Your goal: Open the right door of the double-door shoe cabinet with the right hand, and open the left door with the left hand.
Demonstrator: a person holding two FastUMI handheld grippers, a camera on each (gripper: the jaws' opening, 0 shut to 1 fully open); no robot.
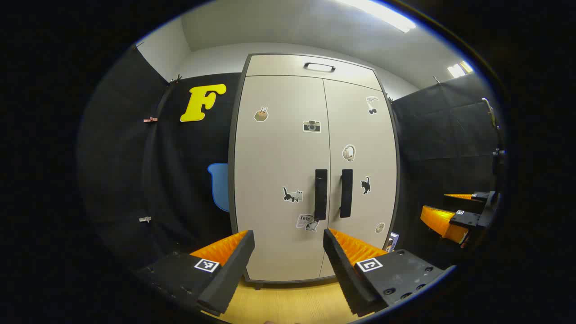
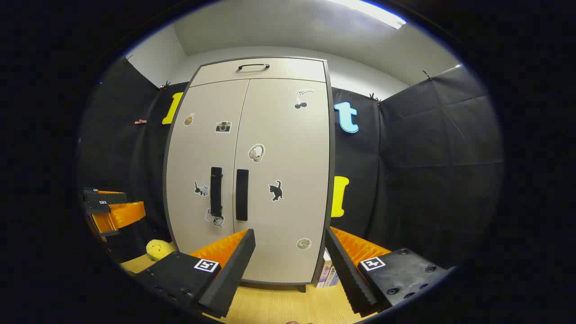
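A tall beige shoe cabinet (image 1: 279,157) stands ahead with both doors shut and stickers on them. Two black vertical handles meet at the middle seam: the left door's handle (image 1: 320,194) and the right door's handle (image 1: 346,193). My left gripper (image 1: 288,236) is open, short of the cabinet, just below the left handle. In the right gripper view the same cabinet (image 2: 288,180) has its handles left of centre, the right door's handle (image 2: 242,194) beside the left door's handle (image 2: 216,191). My right gripper (image 2: 290,234) is open, some way back from the right door.
A drawer with a black handle (image 1: 319,67) tops the cabinet. Books (image 2: 327,272) lean at its right foot and a yellow plush toy (image 2: 158,249) lies on the wooden floor at its left. Each view catches the other gripper (image 1: 454,216) (image 2: 112,209) at its edge.
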